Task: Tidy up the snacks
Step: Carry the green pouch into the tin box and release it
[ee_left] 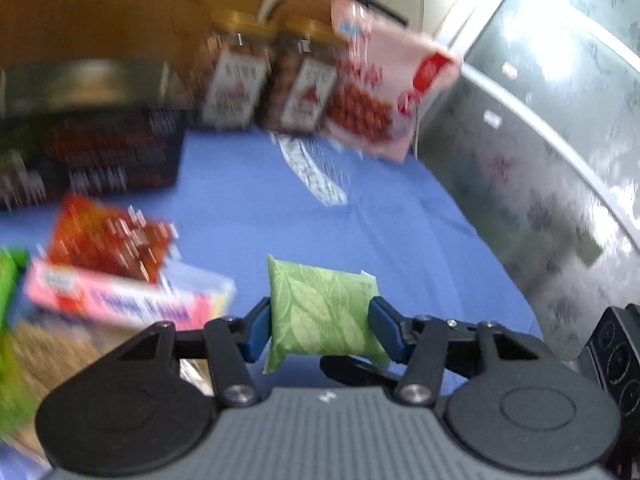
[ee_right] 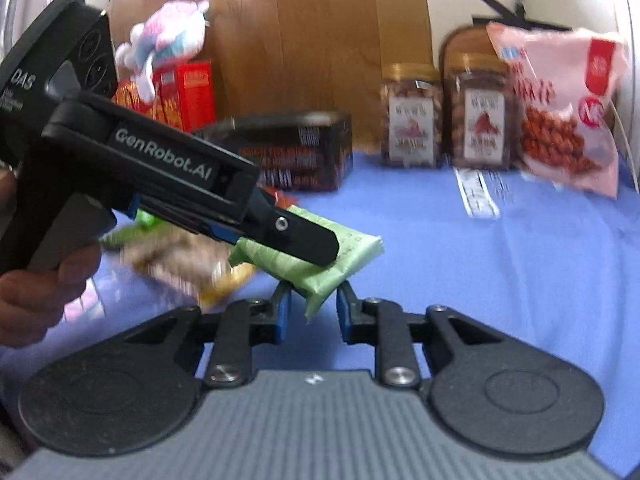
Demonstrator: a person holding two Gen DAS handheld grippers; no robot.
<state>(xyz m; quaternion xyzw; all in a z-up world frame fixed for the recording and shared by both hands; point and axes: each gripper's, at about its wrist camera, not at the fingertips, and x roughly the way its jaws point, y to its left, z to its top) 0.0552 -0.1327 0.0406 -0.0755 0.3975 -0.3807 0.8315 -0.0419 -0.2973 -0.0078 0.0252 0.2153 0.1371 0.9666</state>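
While the left gripper (ee_left: 320,330) clamps the green leaf-print packet (ee_left: 322,312) across its width, pads pressed on both sides, the packet hangs lifted above the near part of the blue desk (ee_left: 400,216). Right gripper (ee_right: 312,312) sits just under it, jaws narrow; a packet corner dips between its blue pads (ee_right: 285,316) but they don't seem to press it, so not holding. Step in hand looks like carrying or handing over one snack for sorting. Along the far edge stand two nut jars (ee_right: 412,120), a pink snack bag (ee_right: 568,120) by the far right corner, a dark box (ee_right: 296,156) further left. Loose packets (ee_left: 120,276) pile at the near left. Next move likely needs a chosen spot, then a clean release.
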